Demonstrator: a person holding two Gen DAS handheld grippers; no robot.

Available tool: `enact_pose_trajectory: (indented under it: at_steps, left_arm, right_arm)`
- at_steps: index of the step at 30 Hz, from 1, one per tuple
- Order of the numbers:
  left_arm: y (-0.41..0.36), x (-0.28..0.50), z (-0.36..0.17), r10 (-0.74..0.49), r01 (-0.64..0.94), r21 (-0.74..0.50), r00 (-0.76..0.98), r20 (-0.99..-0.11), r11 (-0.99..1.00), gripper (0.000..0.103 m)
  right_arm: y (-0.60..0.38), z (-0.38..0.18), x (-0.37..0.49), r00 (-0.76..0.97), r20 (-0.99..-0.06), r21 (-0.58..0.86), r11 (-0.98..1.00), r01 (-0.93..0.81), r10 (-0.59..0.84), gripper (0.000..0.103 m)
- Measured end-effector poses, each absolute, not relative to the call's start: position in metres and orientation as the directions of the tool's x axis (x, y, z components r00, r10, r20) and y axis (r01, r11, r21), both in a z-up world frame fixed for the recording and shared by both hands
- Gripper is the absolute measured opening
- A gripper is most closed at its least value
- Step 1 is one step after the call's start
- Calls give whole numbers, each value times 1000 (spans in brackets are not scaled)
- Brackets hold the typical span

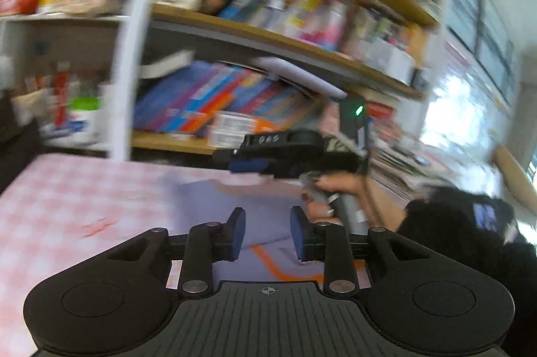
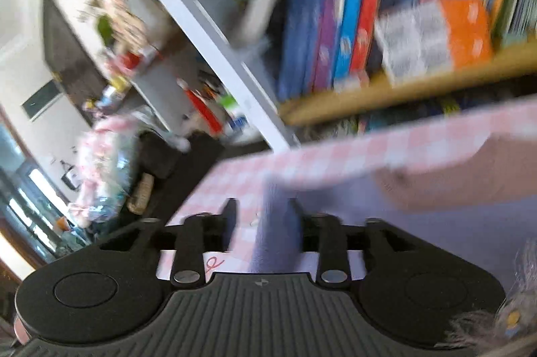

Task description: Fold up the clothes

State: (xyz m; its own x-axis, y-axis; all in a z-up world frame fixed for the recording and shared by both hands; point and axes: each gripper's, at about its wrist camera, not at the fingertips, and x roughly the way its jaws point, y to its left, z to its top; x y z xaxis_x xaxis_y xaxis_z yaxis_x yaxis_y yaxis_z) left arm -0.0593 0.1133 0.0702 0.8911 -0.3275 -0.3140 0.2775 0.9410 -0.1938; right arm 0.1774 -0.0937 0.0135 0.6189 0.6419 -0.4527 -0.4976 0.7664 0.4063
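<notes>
Lilac garment [image 1: 214, 206] lies partly spread on the checked table [image 1: 67, 189]; left gripper [image 1: 267, 234] fingers apart above it, right gripper [image 2: 261, 226] apart around a fold; folding seems unfinished

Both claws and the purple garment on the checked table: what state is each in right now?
Left claw: open, nothing between its pads, above the garment.
Right claw: open, a fold of purple cloth in the gap; grip unclear.
Purple garment: spread on the table, partly lifted at one edge.
Checked tablecloth: lying flat.
Books: leaning on the shelf.
</notes>
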Motion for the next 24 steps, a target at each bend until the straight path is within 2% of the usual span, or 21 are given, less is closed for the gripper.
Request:
enact_pose_trajectory:
  at_steps: [5, 8, 13, 16, 19, 22, 23, 24]
  left_arm:
    - [50, -14, 58, -415, 423, -69, 821, -392, 903, 30]
    - [1, 25, 45, -429, 488, 7, 775, -464, 873, 30]
    - [-70, 84, 21, -324, 509, 249, 783, -531, 824, 31]
    - [-96, 114, 4, -292, 522, 290, 767, -571, 802, 32]
    - [-114, 133, -15, -257, 532, 335, 755, -603, 778, 32]
    - [-123, 141, -22, -211, 490, 389, 791, -574, 780, 32]
    - [-124, 143, -22, -199, 478, 399, 799, -567, 782, 31]
    - [-123, 146, -20, -190, 467, 402, 805, -562, 788, 20]
  right_arm:
    - [-168, 38, 152, 736, -444, 230, 859, -458, 511, 37]
    - [-207, 21, 157, 761, -499, 211, 910, -357, 414, 36]
    - [-260, -8, 167, 780, -571, 203, 965, -169, 256, 32]
    - [-280, -18, 166, 793, -577, 225, 971, -76, 196, 22]
    - [-303, -15, 162, 822, -548, 281, 960, 5, 156, 19]
    - [-318, -10, 162, 838, -529, 313, 949, 44, 136, 19]
    - [-321, -9, 162, 837, -531, 316, 948, 48, 134, 19]
    - [-323, -9, 163, 834, -536, 315, 948, 51, 133, 19]
